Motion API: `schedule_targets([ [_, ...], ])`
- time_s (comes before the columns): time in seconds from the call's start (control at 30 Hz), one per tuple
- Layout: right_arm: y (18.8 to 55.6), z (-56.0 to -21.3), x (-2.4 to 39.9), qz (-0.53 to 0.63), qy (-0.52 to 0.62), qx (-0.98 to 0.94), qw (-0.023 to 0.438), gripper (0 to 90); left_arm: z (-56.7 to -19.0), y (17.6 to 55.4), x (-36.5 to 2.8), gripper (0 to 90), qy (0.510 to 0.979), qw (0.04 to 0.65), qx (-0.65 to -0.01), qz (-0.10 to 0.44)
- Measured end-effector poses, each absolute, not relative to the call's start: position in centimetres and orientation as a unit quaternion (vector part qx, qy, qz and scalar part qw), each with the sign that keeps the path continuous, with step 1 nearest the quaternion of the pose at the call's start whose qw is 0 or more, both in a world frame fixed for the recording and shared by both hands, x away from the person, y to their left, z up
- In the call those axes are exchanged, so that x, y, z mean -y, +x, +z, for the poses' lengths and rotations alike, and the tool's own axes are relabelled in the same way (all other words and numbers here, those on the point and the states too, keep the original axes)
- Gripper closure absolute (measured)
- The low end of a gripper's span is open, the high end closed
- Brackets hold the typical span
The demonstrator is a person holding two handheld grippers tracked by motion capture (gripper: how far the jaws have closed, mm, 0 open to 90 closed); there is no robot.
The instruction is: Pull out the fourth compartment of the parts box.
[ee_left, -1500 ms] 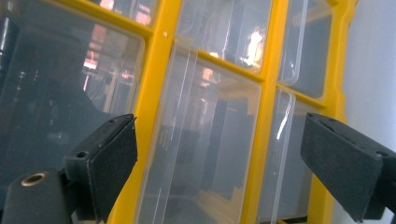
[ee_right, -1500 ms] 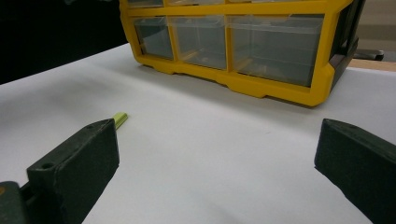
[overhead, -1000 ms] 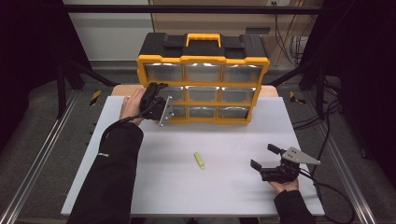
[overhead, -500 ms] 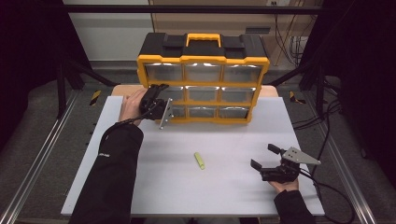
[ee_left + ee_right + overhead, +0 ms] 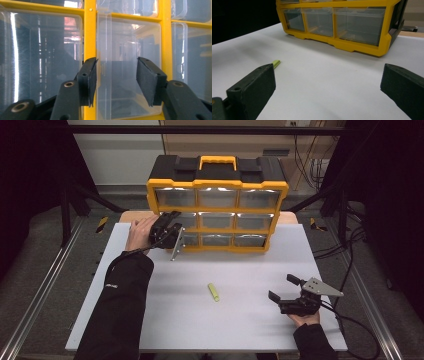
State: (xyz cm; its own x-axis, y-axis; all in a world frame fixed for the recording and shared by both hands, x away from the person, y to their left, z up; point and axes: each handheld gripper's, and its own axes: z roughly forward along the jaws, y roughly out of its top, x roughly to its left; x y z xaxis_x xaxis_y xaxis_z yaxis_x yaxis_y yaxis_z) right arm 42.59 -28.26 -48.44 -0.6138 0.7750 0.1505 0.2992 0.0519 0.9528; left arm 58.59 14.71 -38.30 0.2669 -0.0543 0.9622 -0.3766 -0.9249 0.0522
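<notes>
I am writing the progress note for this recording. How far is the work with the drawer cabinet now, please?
Early stage. Done: the left gripper has reached the yellow cabinet. In hand: its jaws have just been closing around a clear drawer front; whether the pads press yet is unclear. Left: pulling that drawer out, probably for the green piece lying untouched on the table, while the right gripper waits open.

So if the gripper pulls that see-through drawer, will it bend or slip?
The clear drawer looks like thin, glossy plastic, so it probably flexes slightly and could slip between the pads. It looks empty, so likely light. The yellow organizer stands upright, so a hard tug might shift it.
</notes>
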Motion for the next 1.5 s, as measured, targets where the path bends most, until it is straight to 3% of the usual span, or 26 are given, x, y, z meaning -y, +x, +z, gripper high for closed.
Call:
schedule_targets([
  [0.8,42.60,-48.43,28.28,0.570,0.387,-0.694,0.209,0.5,-38.75,58.51,-14.64,75.6,0.752,0.129,0.135,0.633],
  [1.5,42.57,-48.37,28.35,0.571,0.385,-0.695,0.208,0.4,-39.02,58.11,-14.35,78.0,0.742,0.104,0.139,0.648],
])
